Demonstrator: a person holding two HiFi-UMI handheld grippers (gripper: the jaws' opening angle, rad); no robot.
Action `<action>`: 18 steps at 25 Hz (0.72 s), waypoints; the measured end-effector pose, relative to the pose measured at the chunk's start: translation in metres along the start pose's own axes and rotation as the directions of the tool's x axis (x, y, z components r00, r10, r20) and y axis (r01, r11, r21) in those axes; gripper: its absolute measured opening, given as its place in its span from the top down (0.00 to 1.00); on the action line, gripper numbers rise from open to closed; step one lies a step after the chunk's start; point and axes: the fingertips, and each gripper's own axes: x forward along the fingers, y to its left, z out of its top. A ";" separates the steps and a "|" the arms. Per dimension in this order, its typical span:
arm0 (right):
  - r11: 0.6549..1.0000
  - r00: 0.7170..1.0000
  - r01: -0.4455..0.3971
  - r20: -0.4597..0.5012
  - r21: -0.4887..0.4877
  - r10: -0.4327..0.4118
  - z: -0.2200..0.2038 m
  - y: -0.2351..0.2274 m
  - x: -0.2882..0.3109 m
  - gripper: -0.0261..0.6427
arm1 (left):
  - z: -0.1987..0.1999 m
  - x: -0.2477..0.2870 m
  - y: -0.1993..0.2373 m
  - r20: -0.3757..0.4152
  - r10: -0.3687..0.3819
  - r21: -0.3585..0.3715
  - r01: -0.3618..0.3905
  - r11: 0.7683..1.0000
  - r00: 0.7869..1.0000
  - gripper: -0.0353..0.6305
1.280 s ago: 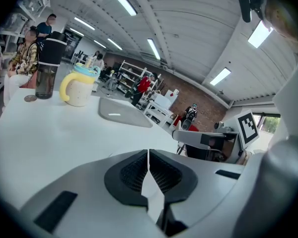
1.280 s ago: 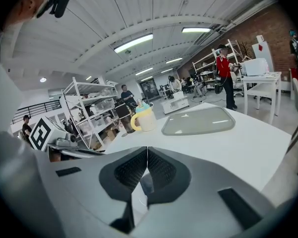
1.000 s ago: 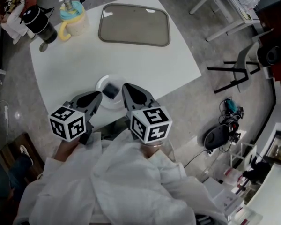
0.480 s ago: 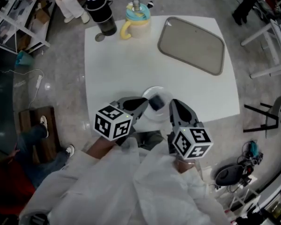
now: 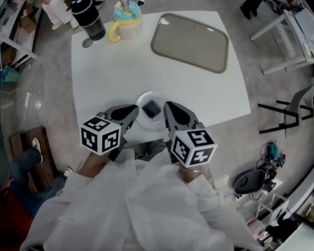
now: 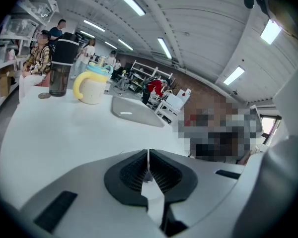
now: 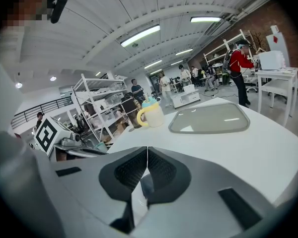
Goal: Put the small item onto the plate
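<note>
A small dark, squarish item (image 5: 152,109) lies on a white round plate (image 5: 143,98) near the table's front edge. My left gripper (image 5: 132,110) sits just left of the plate, its tips over the rim. My right gripper (image 5: 168,107) is on the plate's right side, close to the item. In the left gripper view the left gripper (image 6: 148,153) has its jaws pressed together with nothing between them. The right gripper (image 7: 147,149) looks the same in its own view, shut and empty. Neither gripper touches the item.
On the white table (image 5: 110,72) a grey tray (image 5: 191,35) lies at the back right. A yellow mug with a blue lid (image 5: 124,22) and a black tumbler (image 5: 87,17) stand at the back left. Chairs (image 5: 288,114) and people stand around.
The head camera has swung, so the table sits differently in view. Both grippers stay beside the plate, and the item stays on it.
</note>
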 end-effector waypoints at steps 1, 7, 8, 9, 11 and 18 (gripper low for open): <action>1.000 1.000 0.000 -0.007 0.001 0.000 -0.002 -0.001 0.000 0.94 | -0.002 0.001 0.002 -0.005 0.004 -0.005 -0.004 1.000 1.000 0.92; 1.000 0.998 0.017 -0.058 0.025 -0.016 -0.022 -0.014 -0.002 0.94 | -0.013 0.014 0.008 -0.039 0.005 -0.020 -0.006 1.000 0.999 0.92; 0.999 0.998 0.021 -0.066 0.032 -0.019 -0.026 -0.016 -0.002 0.94 | -0.015 0.016 0.009 -0.046 0.005 -0.020 -0.006 1.000 0.999 0.92; 0.999 0.997 0.026 -0.072 0.038 -0.023 -0.029 -0.017 -0.002 0.94 | -0.017 0.017 0.010 -0.053 0.005 -0.020 -0.006 1.000 0.999 0.92; 0.998 0.996 0.033 -0.082 0.052 -0.029 -0.034 -0.020 -0.002 0.94 | -0.022 0.020 0.011 -0.066 0.005 -0.021 -0.006 1.000 0.998 0.92; 0.995 0.993 0.056 -0.113 0.078 -0.047 -0.048 -0.028 -0.003 0.94 | -0.031 0.028 0.016 -0.101 0.009 -0.037 -0.012 0.999 0.995 0.92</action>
